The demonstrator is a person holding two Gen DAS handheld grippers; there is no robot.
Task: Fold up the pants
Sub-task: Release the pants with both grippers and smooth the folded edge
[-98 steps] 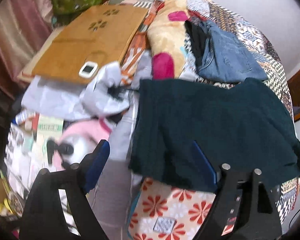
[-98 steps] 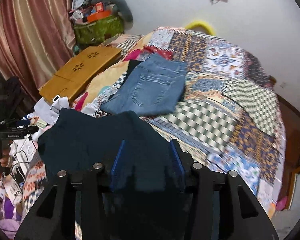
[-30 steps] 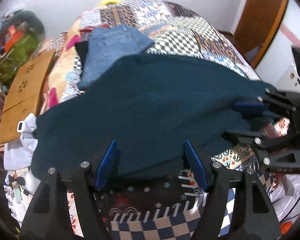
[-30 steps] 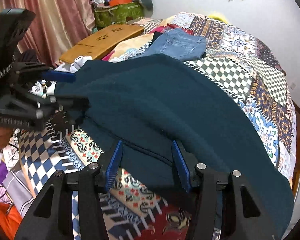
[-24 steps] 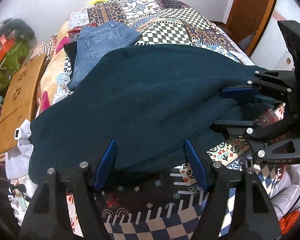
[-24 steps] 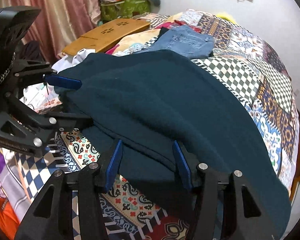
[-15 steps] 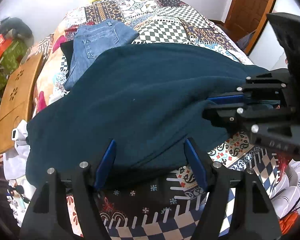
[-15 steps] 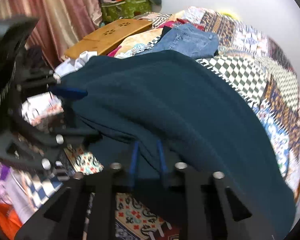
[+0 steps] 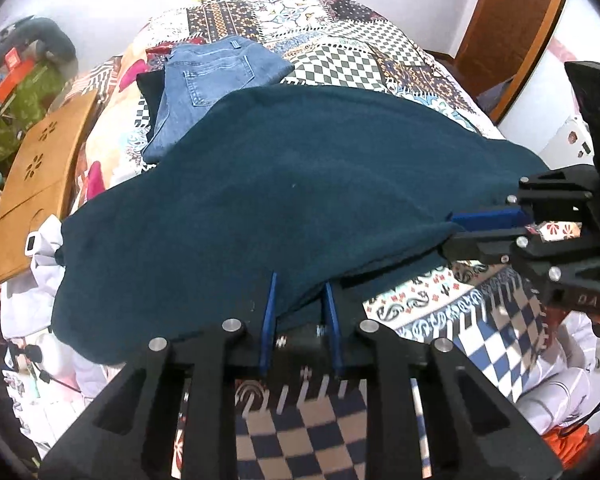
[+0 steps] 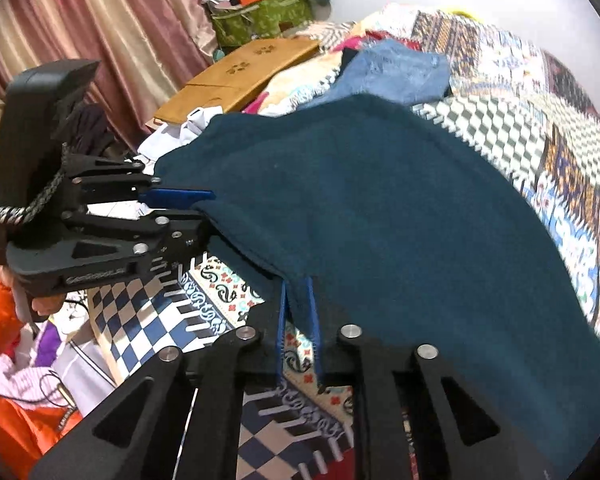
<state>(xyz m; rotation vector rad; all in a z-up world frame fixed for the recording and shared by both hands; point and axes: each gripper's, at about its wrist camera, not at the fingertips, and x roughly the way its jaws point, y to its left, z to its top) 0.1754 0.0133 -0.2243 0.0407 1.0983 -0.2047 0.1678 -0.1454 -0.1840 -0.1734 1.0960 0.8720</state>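
Pants (image 9: 284, 200), dark teal and soft-looking, lie spread wide on the bed (image 9: 340, 52) in front of both grippers. The left gripper (image 9: 300, 292) has its blue fingers squeezed on the near edge of the cloth, with a bunch of teal cloth pinched between them. The right gripper (image 10: 298, 292) is also clenched on the near edge, further along the same side. From the left wrist camera you can see it off to the right, with one blue finger (image 9: 488, 216) lying on top of the cloth.

To do this step well, I think both grippers should lift together and at the same height, so the edge stays straight. Then they should carry it forward, away from the person, and lay it down on the far edge. Going slowly would help, because thick cloth like this can slip out or bunch up. Pulling the two grips a little apart would keep the edge flat.

The cloth looks fuzzy and heavy, with a few soft bumps but no hard creases. Near the fingers a lower layer peeks out under the top one, so it may be doubled over already. Beyond the far edge lies a pair of blue jeans (image 9: 204, 80), folded and touching the teal cloth.
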